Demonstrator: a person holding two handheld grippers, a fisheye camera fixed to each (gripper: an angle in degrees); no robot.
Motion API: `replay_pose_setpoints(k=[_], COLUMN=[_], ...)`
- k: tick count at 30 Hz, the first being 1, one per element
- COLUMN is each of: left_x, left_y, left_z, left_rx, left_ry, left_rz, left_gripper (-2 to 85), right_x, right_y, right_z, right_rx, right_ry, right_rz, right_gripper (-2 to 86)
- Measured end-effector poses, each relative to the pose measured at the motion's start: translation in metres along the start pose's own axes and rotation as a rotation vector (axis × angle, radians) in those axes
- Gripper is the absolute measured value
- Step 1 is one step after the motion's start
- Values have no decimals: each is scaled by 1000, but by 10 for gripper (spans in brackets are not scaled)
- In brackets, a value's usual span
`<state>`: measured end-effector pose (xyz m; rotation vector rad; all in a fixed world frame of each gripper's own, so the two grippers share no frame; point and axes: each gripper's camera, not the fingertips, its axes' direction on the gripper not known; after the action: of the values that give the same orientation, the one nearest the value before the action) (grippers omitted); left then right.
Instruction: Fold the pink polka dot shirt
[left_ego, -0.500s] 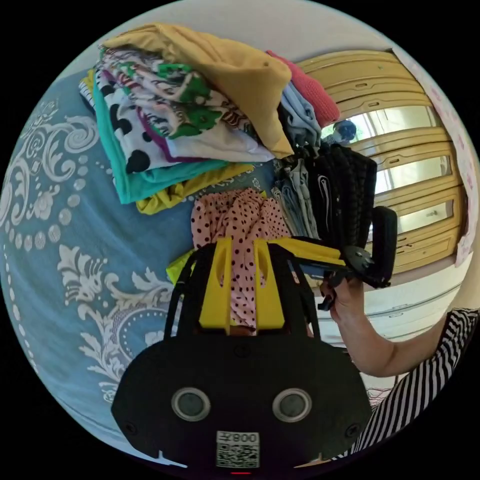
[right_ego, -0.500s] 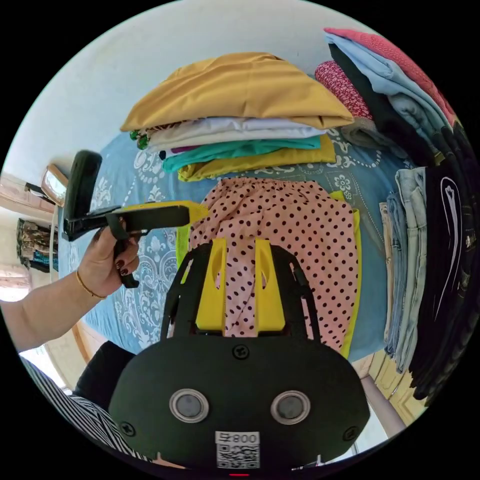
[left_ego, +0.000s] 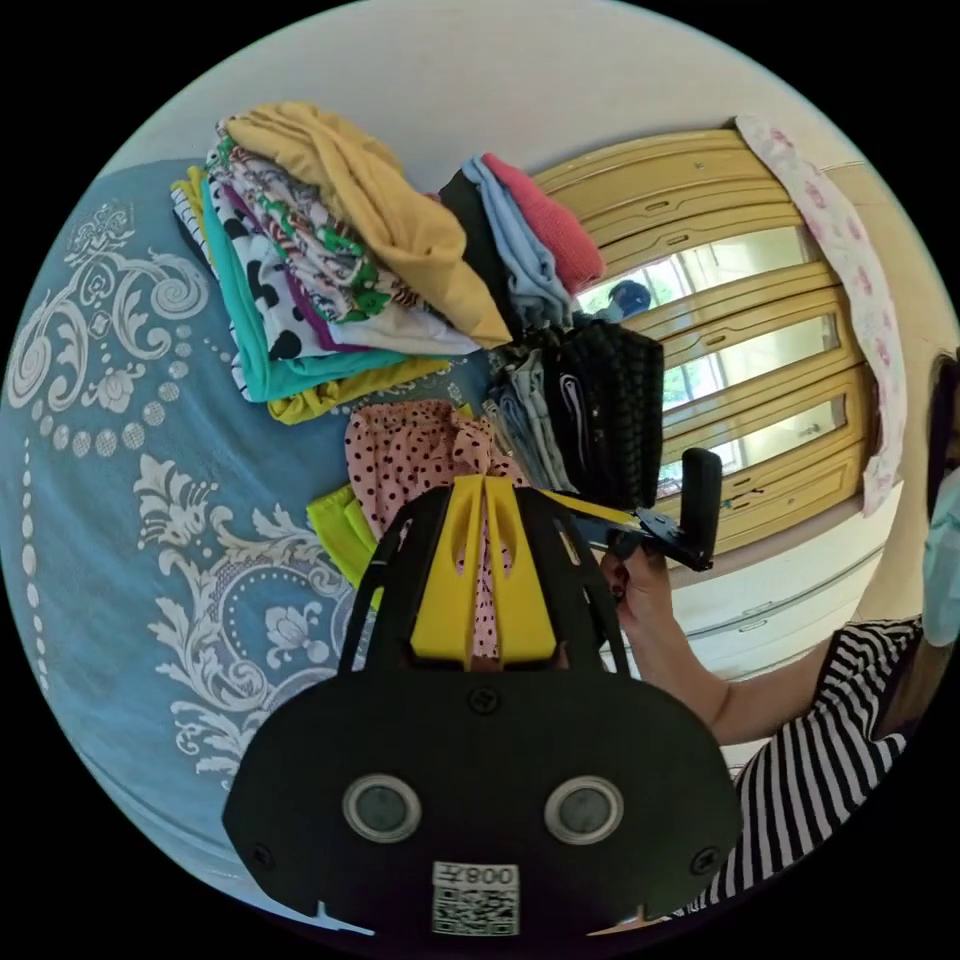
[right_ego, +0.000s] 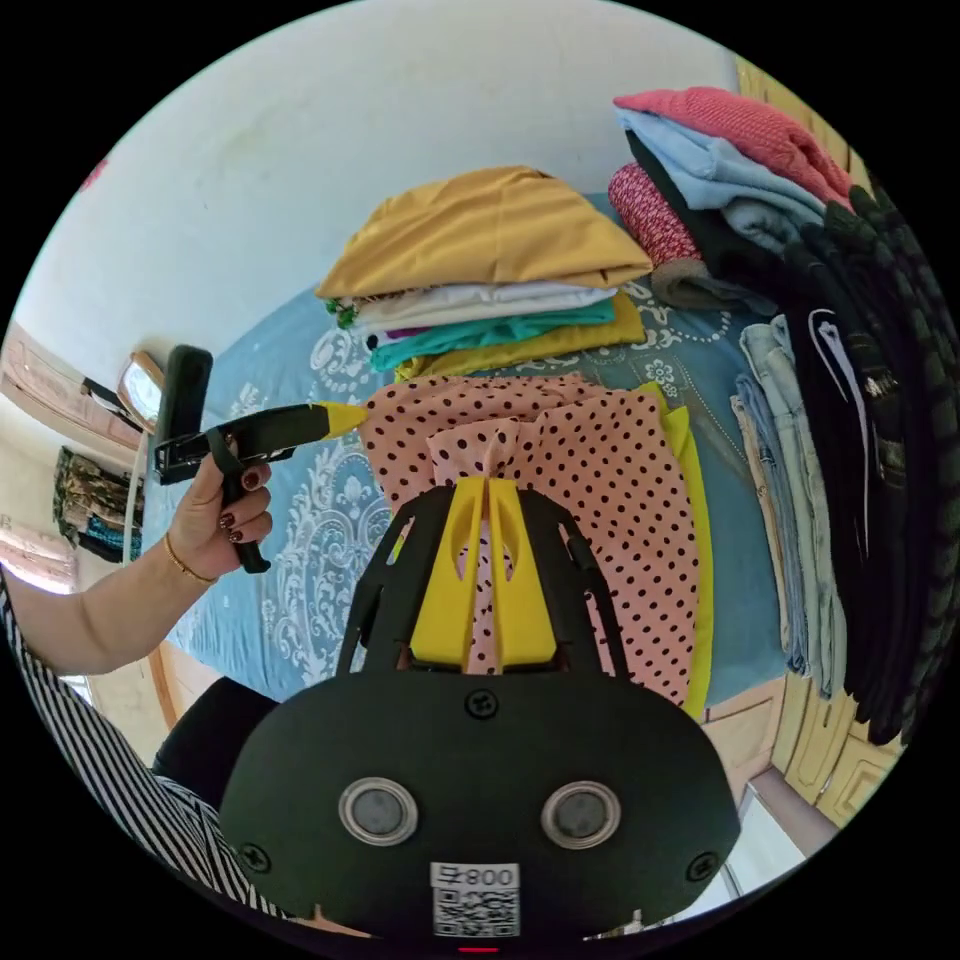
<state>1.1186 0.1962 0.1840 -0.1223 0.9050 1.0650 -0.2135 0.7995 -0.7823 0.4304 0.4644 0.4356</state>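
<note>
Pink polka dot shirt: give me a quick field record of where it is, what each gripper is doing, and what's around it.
shirt: pink polka dot shirt, lying on a lime garment, bunched where gripped
left gripper: shut on the shirt's fabric
right gripper: shut on the shirt's fabric
surface: blue patterned bedspread
behind shirt: folded stack topped by mustard cloth
beside shirt: folded jeans, dark clothes

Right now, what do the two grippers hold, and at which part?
Both the left gripper and right gripper pinch bunched edges of the pink polka dot shirt.
</note>
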Motion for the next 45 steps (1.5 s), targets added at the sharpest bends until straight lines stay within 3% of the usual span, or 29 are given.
replay_pose_setpoints(k=[12,26,34,45], left_x=[122,359,443,452], left_y=[160,445,631,806], left_z=[-220,-550,-701,-800], left_rx=[201,615,873,960], left_ry=[135,-197,-370,-419], left_rz=[212,361,338,216], left_gripper=[2,1,1,1], right_x=[-91,-275,-315,-379], right_y=[150,324,401,437], right_z=[-90,-201,-193,-115], right_rx=[347,557,587,522], right_ry=[-357,-561,-644,-699], right_rz=[-47,-303,-290,-323], right_gripper=[3,2,1,1])
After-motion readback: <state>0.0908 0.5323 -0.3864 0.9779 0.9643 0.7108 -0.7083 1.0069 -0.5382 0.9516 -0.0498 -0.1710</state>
